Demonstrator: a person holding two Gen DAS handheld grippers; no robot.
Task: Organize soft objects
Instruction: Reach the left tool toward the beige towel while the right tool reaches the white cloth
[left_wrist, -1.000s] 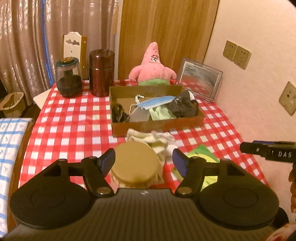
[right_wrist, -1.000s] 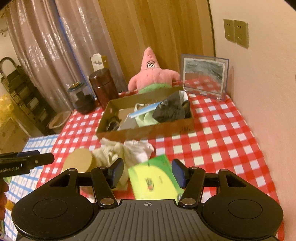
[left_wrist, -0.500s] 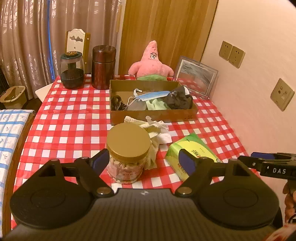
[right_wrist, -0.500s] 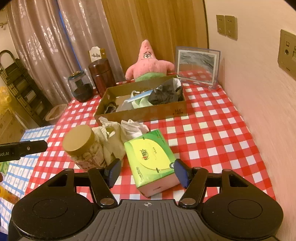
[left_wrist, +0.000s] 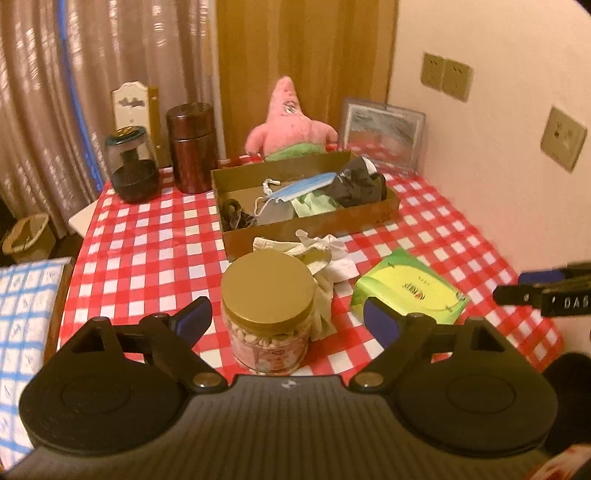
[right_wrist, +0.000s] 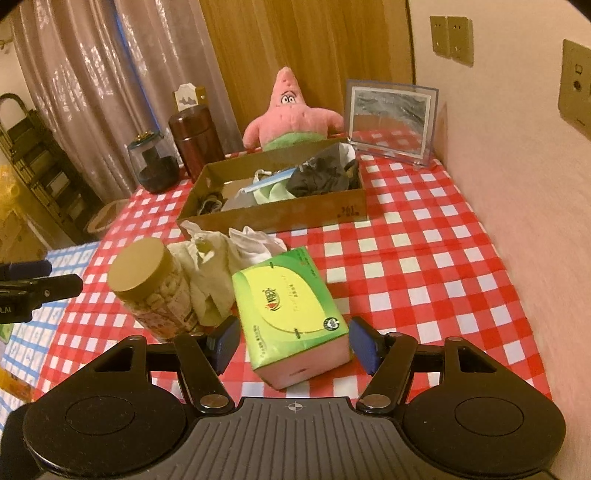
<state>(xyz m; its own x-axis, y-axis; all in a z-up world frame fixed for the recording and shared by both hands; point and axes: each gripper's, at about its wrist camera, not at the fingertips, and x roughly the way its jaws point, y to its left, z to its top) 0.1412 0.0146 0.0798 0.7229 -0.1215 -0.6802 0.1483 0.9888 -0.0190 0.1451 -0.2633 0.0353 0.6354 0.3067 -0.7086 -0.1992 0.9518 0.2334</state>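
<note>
You are bracketing the soft, light tissue pack with released right tongs; left tongs, just widening, are straddling the rigid jar; pinch the pack's long sides.

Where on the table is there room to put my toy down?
Bare cloth lies between the box and the wall side, right of the tissue pack, and left of the jar up to the two dark canisters. It is crowded in front of the box: jar, rags and tissue pack sit bunched together.
</note>
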